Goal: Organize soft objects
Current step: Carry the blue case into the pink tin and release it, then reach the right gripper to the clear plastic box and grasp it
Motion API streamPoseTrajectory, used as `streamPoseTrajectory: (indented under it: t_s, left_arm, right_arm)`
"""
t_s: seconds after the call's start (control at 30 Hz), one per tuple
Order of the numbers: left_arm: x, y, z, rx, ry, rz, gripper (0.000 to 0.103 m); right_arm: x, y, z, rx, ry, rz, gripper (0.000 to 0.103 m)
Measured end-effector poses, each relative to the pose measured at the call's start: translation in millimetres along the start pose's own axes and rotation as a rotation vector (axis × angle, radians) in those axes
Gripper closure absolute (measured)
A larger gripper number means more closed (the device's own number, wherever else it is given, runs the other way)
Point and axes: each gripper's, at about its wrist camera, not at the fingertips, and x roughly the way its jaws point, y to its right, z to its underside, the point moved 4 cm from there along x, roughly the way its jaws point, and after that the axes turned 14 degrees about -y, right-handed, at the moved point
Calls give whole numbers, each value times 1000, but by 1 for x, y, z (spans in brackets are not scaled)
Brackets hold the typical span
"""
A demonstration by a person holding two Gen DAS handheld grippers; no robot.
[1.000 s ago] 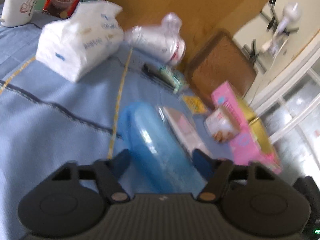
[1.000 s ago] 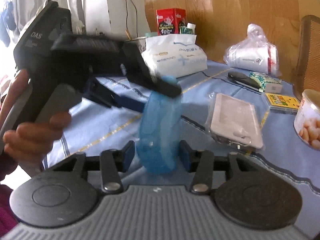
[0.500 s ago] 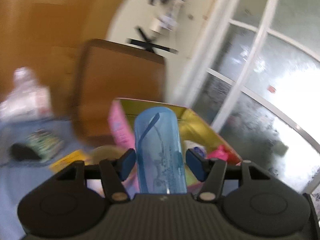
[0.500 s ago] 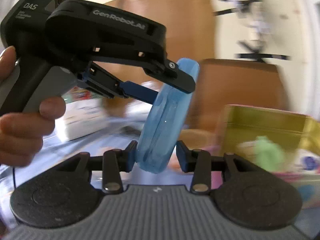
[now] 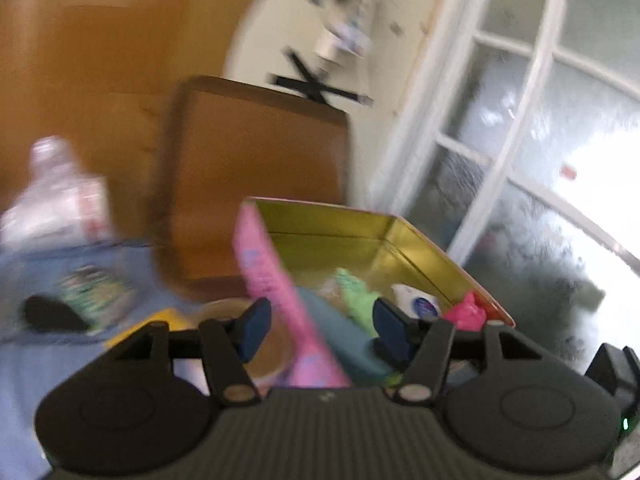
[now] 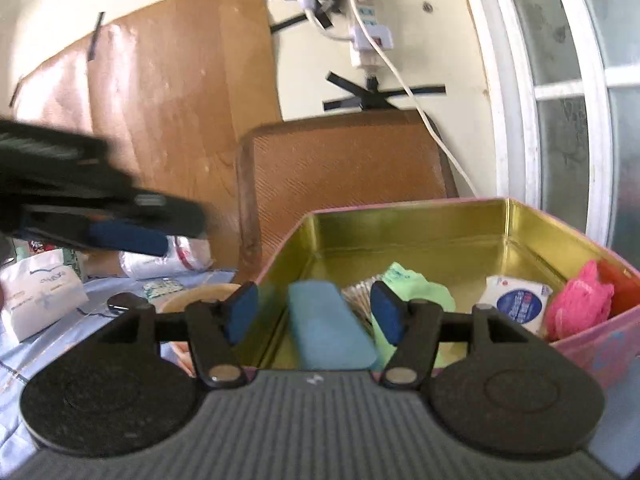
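Observation:
The blue soft pad [image 6: 330, 326] lies inside the pink tin box with a gold inside [image 6: 420, 236], just beyond my open right gripper [image 6: 314, 312], which holds nothing. The pad also shows in the left wrist view [image 5: 344, 340], below my open, empty left gripper [image 5: 322, 330]. The box [image 5: 332, 232] also holds a green cloth [image 6: 416, 284], a white packet [image 6: 516, 306] and a pink puff [image 6: 580, 300]. The left gripper [image 6: 100, 216] shows blurred at the left of the right wrist view.
A brown chair back [image 6: 344, 160] stands behind the box. On the blue tablecloth [image 6: 24, 352] lie a white tissue pack [image 6: 36, 292], a plastic-wrapped bundle [image 6: 168, 260], a round can [image 6: 200, 300] and a dark small object [image 6: 120, 302]. A window [image 6: 580, 80] is at right.
Both grippers held the blue pad and carried it over the box. Both have opened, and the pad now lies in the box. The left gripper is pulling away, blurred.

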Motion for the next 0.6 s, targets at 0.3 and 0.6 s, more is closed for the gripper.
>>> streamPoseTrajectory:
  t_s: [0.3, 0.6]
  left_arm:
    - [-75, -149, 82, -365, 26, -205, 45]
    - [-76, -174, 111, -477, 4, -96, 42]
  right_arm:
    - [8, -71, 4, -128, -71, -237, 39]
    - [49, -146, 37, -250, -373, -383, 17]
